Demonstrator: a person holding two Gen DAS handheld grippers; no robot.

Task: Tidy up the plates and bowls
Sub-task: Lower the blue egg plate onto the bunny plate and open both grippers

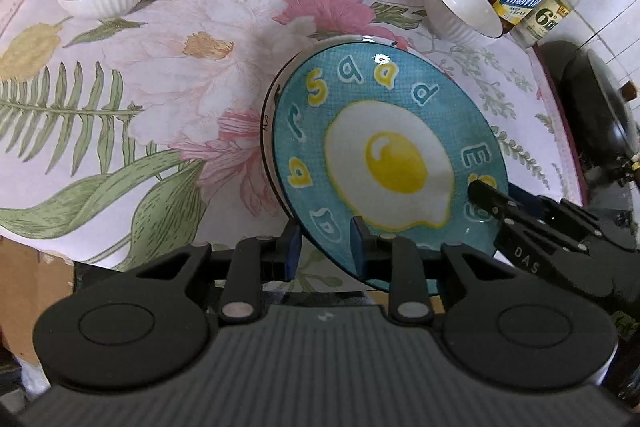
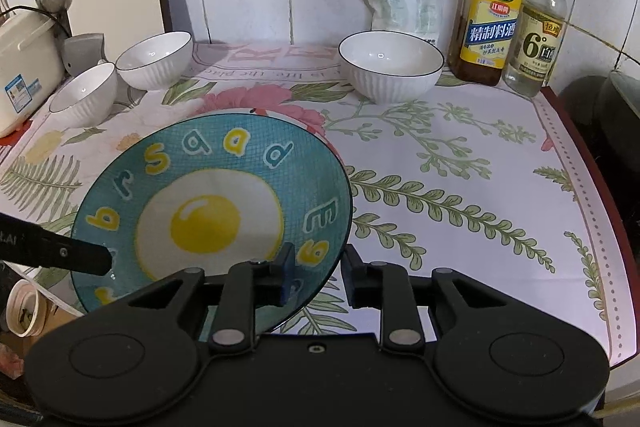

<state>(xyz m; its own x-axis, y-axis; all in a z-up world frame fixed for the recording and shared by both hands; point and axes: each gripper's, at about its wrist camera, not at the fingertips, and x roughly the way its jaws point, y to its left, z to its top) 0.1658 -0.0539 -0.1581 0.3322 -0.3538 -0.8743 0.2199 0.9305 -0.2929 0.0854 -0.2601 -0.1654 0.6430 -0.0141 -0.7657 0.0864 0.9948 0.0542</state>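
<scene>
Hidden: a second plate point(image 1: 269, 115) lies under the blue egg plate point(image 1: 384, 155); only its pale left rim shows, so its pattern cannot be read.
Cut off: the egg plate's near edge is covered by both claws' bodies; a dark pan point(image 1: 600, 107) is cropped at the far right.
Left claw point(image 1: 326, 241): narrow gap, blue pads straddling the egg plate's near-left rim, one above and one below, pressing on it.
Right claw point(image 2: 318, 269): slightly wider gap, pads either side of the plate's near-right rim; whether both pads touch is unclear.
Egg plate position: tilted, between the two claws, raised off the floral cloth point(image 2: 460, 187) on its right side.
Bowls: two white bowls point(image 2: 154, 65) far ahead-left of the claws, one bowl point(image 2: 390, 67) ahead-right, all upright and well apart from the plate.
Bottles: two bottles point(image 2: 490, 7) stand just beside the right bowl, against the tiled wall.
</scene>
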